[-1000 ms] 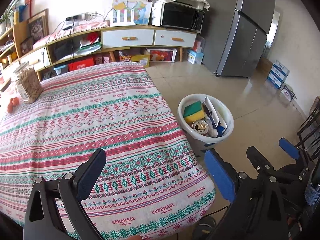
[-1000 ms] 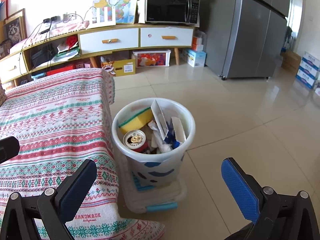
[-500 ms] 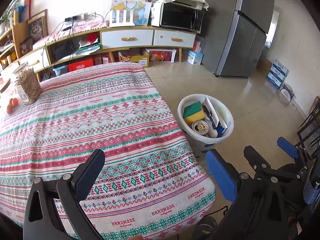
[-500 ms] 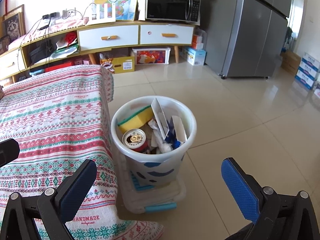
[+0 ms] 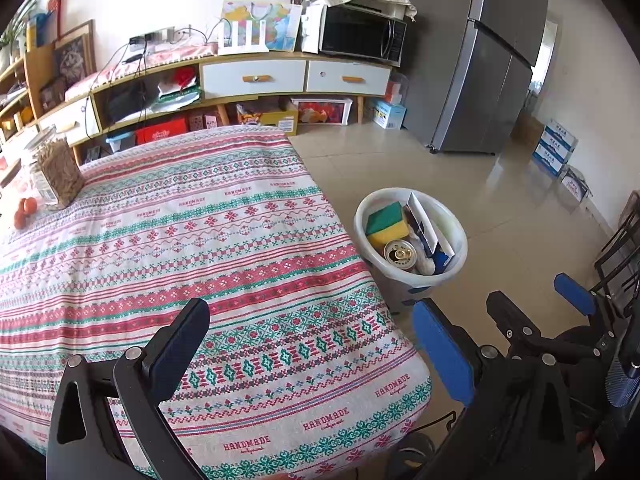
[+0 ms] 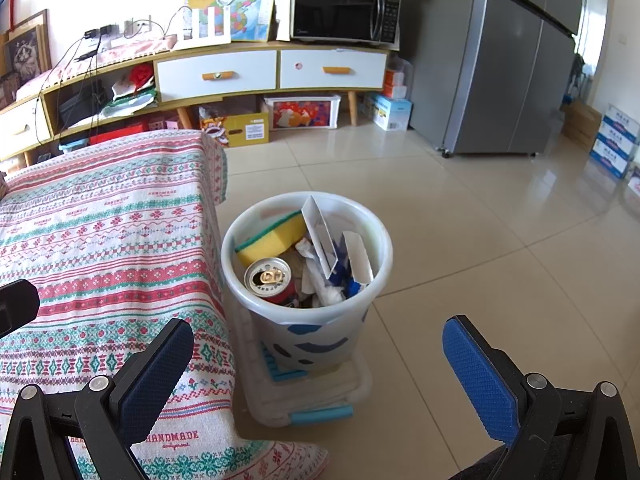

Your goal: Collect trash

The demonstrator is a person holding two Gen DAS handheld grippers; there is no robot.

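As tongs [image 6: 316,376] gape, bin [image 6: 320,332] between

A desk [image 5: 208,240] under a patterned cloth [image 6: 100,240] is filling the left of both views. A jar [image 5: 56,172] and small red fruits [image 5: 24,210] are sitting at its far left edge. On the floor [image 6: 460,248], a bin [image 6: 320,332] is standing on a box lid [image 6: 320,400] beside the desk.

Bin [image 6: 256,300] base hidden by clear box [image 6: 308,400]; can [image 6: 269,278] partly buried.
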